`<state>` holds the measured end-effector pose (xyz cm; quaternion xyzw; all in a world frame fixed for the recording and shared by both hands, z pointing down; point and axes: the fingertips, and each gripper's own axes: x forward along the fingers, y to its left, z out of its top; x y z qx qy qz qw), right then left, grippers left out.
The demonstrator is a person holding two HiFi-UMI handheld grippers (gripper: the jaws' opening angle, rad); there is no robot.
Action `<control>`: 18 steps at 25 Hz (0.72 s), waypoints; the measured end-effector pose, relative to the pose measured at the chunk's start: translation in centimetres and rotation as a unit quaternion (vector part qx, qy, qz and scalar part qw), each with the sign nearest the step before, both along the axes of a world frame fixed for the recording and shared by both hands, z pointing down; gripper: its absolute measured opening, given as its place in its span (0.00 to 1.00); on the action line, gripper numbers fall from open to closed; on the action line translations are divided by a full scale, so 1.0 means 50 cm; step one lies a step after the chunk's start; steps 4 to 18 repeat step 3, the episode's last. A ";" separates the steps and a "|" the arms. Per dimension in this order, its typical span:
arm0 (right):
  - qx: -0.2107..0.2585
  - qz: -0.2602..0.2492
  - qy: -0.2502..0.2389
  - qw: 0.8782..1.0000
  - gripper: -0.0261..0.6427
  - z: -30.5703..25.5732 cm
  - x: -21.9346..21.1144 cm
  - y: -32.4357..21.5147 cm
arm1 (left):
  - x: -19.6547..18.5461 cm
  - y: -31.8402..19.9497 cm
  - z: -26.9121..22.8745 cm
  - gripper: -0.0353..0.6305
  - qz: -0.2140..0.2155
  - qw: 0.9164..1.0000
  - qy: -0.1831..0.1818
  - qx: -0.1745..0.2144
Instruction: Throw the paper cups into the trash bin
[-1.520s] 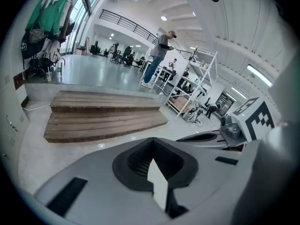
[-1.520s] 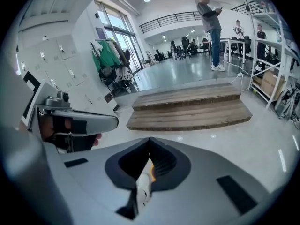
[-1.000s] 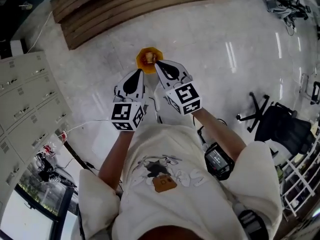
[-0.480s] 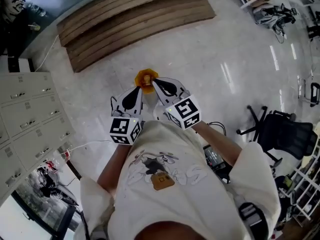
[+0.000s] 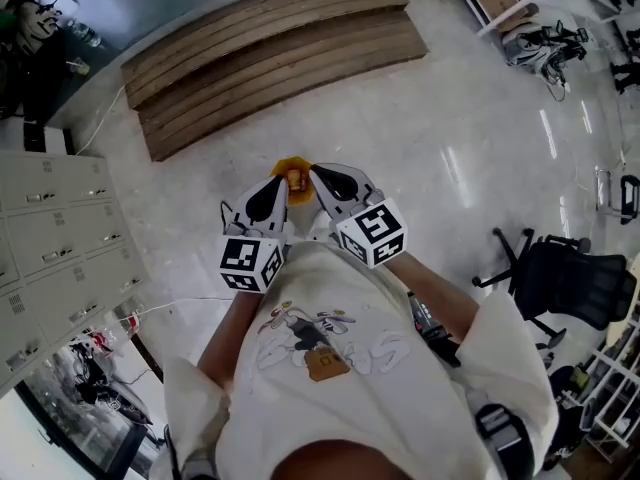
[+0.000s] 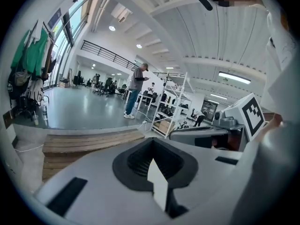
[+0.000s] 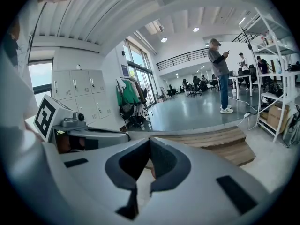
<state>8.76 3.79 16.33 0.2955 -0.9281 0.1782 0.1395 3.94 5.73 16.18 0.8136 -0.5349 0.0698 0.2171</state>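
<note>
1. Floor: pale, glossy stone, strip lights mirrored in it.
2. Wooden stepped platform: low, curved, at the far side.
3. Grey lockers: ranked along the left edge.
4. Black office chair: at right, well apart from the platform.
5. White shelving rack: loaded with boxes.
6. Standing person: beyond the platform, arms raised in front.
7. Green garments: hanging near the windows.

Your space is bright and even: daylight pours in through the windows at the upper left of the left gripper view, plus ceiling lights. The glossy floor throws white glare streaks at the right of the head view. Both gripper views show heavy fisheye bend and black corners, and the closest stuff at the bottom looks soft.
</note>
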 end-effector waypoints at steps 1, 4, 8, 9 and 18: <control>0.000 -0.002 -0.003 1.000 0.05 -0.005 -0.003 0.004 | 0.001 0.004 -0.003 0.06 -0.001 1.000 0.000 0.000; 0.000 -0.005 -0.008 1.000 0.05 -0.014 -0.010 0.014 | 0.003 0.013 -0.008 0.06 -0.002 1.000 0.000 0.000; 0.000 -0.005 -0.008 1.000 0.05 -0.014 -0.010 0.014 | 0.003 0.013 -0.008 0.06 -0.002 1.000 0.000 0.000; 0.000 -0.005 -0.008 1.000 0.05 -0.014 -0.010 0.014 | 0.003 0.013 -0.008 0.06 -0.002 1.000 0.000 0.000; 0.000 -0.005 -0.008 1.000 0.05 -0.014 -0.010 0.014 | 0.003 0.013 -0.008 0.06 -0.002 1.000 0.000 0.000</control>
